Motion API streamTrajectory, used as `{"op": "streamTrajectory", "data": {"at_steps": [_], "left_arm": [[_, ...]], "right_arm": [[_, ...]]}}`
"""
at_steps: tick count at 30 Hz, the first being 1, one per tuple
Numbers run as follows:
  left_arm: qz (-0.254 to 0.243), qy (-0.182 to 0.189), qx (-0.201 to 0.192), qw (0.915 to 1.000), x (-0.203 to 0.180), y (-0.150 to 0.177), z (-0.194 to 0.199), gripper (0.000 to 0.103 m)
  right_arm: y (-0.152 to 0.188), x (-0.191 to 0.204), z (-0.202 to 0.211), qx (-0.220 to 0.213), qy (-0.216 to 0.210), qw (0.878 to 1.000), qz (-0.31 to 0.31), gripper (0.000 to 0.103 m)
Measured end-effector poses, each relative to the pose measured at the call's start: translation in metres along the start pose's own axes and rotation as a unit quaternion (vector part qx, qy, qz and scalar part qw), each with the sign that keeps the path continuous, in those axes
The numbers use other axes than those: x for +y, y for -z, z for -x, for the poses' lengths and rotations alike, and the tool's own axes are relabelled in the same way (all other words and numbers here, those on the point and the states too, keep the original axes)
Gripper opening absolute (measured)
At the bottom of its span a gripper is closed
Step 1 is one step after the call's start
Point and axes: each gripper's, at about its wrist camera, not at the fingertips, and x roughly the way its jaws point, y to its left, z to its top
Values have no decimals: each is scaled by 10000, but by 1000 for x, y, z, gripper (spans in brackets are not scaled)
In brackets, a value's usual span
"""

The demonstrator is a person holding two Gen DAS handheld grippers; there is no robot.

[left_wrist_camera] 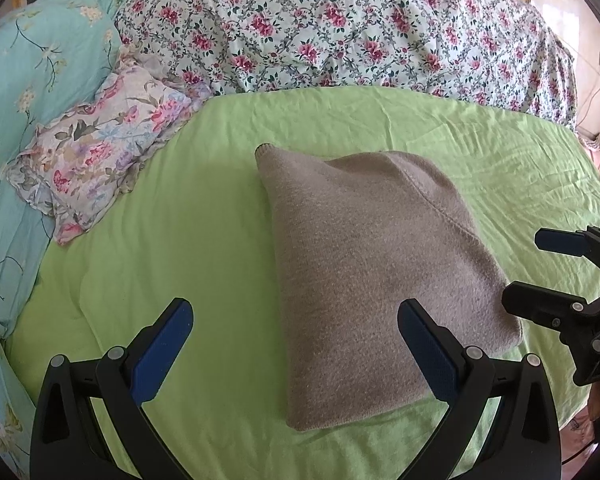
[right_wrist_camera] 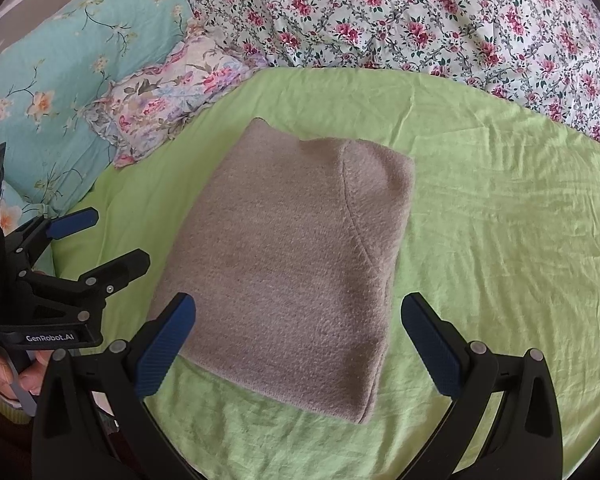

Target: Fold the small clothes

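A grey-brown knit garment [left_wrist_camera: 376, 276] lies folded into a compact rectangle on the green sheet [left_wrist_camera: 180, 240]; it also shows in the right wrist view [right_wrist_camera: 284, 264]. My left gripper [left_wrist_camera: 296, 316] is open and empty, hovering over the garment's near left edge; it also shows in the right wrist view [right_wrist_camera: 112, 240] at the left. My right gripper [right_wrist_camera: 298, 316] is open and empty above the garment's near edge; it also shows in the left wrist view [left_wrist_camera: 528, 272] at the right, beside the garment's right corner.
A small floral pillow [left_wrist_camera: 100, 156] lies at the left of the green sheet. A turquoise floral quilt [left_wrist_camera: 24, 92] is bunched at far left. A white quilt with pink flowers [left_wrist_camera: 340, 28] is heaped along the back. Green sheet [right_wrist_camera: 500, 240] stretches to the right.
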Motion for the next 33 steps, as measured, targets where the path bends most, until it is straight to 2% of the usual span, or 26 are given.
{"op": "streamTrajectory", "data": {"at_steps": [33], "left_arm": [[5, 31, 87, 10000, -4, -7, -9, 102]], "right_arm": [[-5, -7, -6, 52, -30, 10000, 35, 102]]}}
